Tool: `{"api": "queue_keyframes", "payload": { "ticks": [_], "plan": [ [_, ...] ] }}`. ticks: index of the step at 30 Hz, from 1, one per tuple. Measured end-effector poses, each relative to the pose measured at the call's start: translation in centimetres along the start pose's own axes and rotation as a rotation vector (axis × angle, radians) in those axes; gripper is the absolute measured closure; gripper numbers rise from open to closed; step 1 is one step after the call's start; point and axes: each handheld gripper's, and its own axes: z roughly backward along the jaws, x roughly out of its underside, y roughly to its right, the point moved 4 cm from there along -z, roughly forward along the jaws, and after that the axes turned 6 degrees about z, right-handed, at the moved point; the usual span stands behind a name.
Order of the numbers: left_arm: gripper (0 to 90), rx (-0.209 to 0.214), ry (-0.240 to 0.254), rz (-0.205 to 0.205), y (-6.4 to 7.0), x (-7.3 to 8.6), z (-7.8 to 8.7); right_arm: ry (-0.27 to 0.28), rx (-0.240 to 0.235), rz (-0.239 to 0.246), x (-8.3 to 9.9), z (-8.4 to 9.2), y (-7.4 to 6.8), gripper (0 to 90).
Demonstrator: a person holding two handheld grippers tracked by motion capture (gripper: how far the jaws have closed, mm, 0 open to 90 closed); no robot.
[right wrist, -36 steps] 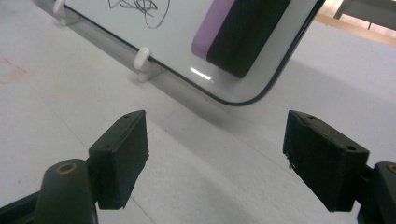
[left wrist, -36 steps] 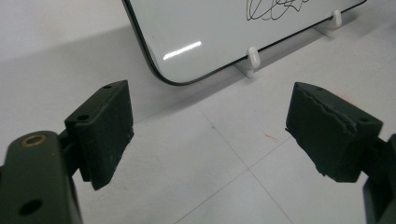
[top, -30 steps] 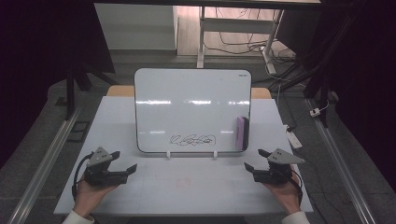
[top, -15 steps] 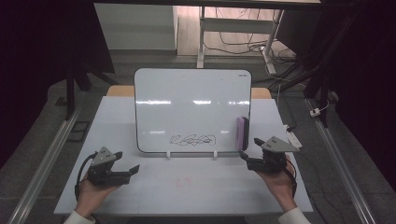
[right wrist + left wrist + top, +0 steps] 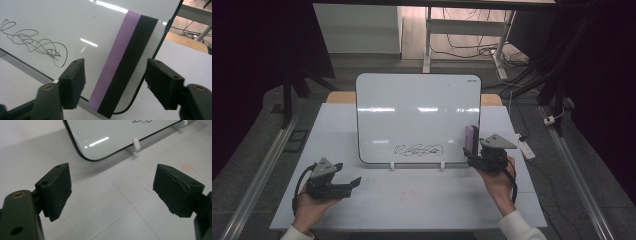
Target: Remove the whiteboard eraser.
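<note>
Right now the right gripper (image 5: 115,82) sits at the whiteboard's (image 5: 412,107) lower right corner, jaws either side of the purple-and-black eraser (image 5: 122,65) that clings upright to the board face. Jaws have just been closing w/ the eraser between them, but gaps show on both sides, so no grip yet. Black scribble (image 5: 418,149) is low on the board, left of the eraser. Left gripper (image 5: 112,192) rests over the white table (image 5: 412,200), jaws wide apart, nothing between.
</note>
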Motion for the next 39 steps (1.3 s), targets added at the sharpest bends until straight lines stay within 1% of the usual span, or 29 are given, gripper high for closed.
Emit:
{"api": "queue_keyframes", "payload": {
  "ticks": [5,8,14,19,22,23,24,29,39],
  "plan": [
    [16.2,-0.001,-0.001,-0.007,0.06,0.06,0.01,-0.012,0.034,0.013,-0.02,-0.17,-0.37,44.3],
    [16.2,-0.002,-0.002,-0.006,0.0,0.12,-0.05,-0.015,0.046,0.009,0.02,-0.14,-0.32,48.6],
    [16.2,-0.003,-0.005,-0.008,-0.01,0.19,-0.13,-0.019,0.057,-0.011,0.08,-0.25,-0.33,51.8],
    [16.2,-0.003,-0.003,-0.009,0.06,0.21,-0.09,-0.027,0.084,-0.03,-0.04,-0.34,-0.56,54.8],
    [16.1,-0.005,-0.006,-0.01,0.02,0.23,-0.17,-0.032,0.102,-0.04,-0.14,-0.34,-0.69,58.7],
    [16.1,-0.005,-0.008,-0.01,-0.01,0.25,-0.22,-0.032,0.102,-0.04,-0.14,-0.34,-0.69,58.7],
    [16.1,-0.004,-0.01,-0.01,-0.03,0.27,-0.25,-0.031,0.111,-0.045,-0.2,-0.3,-0.77,61.0],
    [16.1,-0.007,-0.01,-0.012,-0.04,0.38,-0.23,-0.022,0.106,-0.061,-0.15,-0.15,-0.74,63.5],
    [16.1,-0.01,-0.006,-0.004,-0.26,0.49,-0.07,0.0,0.085,-0.062,0.17,0.21,-0.46,65.2]
  ]
}}
